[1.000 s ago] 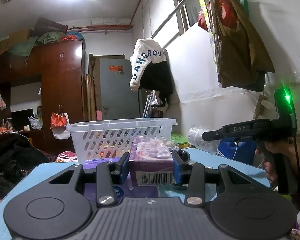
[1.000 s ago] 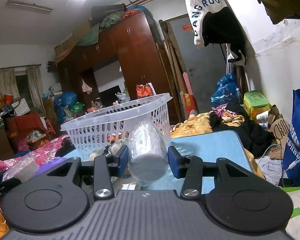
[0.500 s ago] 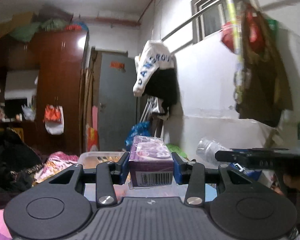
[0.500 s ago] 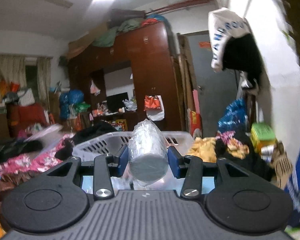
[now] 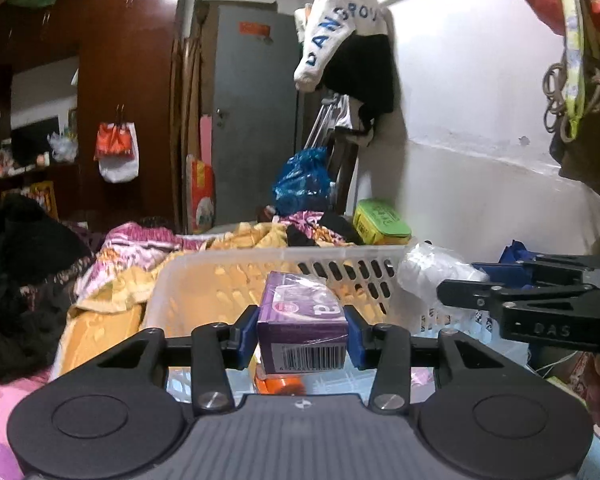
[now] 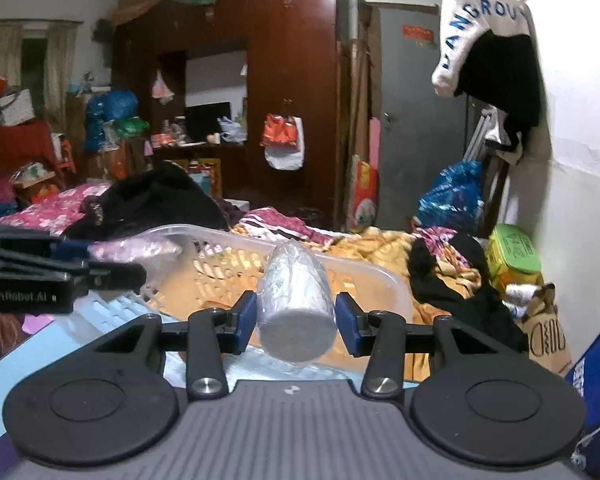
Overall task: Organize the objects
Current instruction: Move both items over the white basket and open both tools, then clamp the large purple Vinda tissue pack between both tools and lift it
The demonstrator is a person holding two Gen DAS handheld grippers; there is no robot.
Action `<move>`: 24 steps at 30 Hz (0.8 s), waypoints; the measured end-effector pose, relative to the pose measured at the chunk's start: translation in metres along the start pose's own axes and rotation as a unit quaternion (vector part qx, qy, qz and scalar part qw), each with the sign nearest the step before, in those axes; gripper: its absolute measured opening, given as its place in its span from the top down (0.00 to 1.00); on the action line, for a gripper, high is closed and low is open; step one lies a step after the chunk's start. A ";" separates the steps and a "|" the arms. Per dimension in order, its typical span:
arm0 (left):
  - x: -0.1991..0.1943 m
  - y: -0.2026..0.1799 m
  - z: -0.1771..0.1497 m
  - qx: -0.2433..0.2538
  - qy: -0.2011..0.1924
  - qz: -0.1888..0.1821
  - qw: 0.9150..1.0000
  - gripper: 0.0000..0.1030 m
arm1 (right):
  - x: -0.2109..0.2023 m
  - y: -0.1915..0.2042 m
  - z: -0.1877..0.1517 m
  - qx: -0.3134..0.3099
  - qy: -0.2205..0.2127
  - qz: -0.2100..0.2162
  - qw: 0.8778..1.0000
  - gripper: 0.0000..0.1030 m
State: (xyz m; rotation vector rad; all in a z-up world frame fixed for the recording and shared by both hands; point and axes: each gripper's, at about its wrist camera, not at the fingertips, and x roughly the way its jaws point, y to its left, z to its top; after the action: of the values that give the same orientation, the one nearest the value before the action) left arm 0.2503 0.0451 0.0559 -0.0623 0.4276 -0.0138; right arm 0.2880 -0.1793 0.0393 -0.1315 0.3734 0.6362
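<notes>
Both grippers have risen from table level to above the basket; left gripper, jaws opening, has the stiff, light purple box between them, while right gripper clamps 1 soft, slippery wrapped roll mid-body.

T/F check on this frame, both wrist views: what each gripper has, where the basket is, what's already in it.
1. The left gripper has a purple box between its fingers. True; its jaws are opening.
2. The right gripper is empty. False: a plastic-wrapped white roll sits between its fingers.
3. Both grippers are over the white plastic basket. True.
4. The basket holds nothing. False: an orange item lies in it below the box.
5. The purple box's barcode faces the left wrist camera. True.
</notes>
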 end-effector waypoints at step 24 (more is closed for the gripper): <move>-0.155 0.032 -0.187 0.075 -0.094 -0.119 0.986 0.15 | -0.127 0.053 -0.154 0.037 -0.081 0.201 0.976 0.00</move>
State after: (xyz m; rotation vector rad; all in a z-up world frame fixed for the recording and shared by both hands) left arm 0.0319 0.0707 -0.0518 0.0350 0.2277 -0.2737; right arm 0.1163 -0.2436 -0.0555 0.0707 0.2655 1.0239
